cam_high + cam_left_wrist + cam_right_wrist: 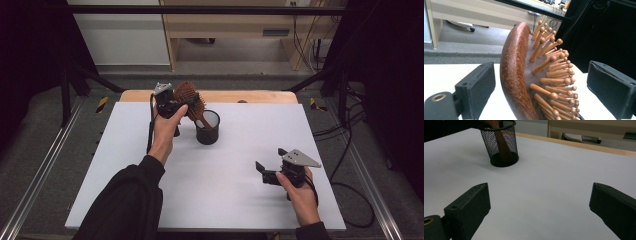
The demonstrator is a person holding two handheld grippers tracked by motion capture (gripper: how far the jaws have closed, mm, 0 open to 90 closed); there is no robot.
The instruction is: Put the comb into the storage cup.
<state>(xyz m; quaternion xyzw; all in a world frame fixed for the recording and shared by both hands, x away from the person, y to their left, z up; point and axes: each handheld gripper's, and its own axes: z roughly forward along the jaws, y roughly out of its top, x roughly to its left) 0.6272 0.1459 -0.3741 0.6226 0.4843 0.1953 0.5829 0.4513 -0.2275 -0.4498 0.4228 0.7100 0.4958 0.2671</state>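
My left tongs (172,106) stand wide, the brush (524,75) head between them untouched, its handle in the cup (207,127); my right tongs (272,167) gape at five o'clock

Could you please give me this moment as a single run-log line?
left gripper: open around hairbrush head | hairbrush handle in mesh cup | right gripper: open, empty

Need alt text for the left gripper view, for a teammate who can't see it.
A wooden hairbrush stands on edge between the left gripper's open black jaws, its peg bristles fanning toward the right-hand jaw, with gaps on both sides. White table lies below, a pale cabinet behind.
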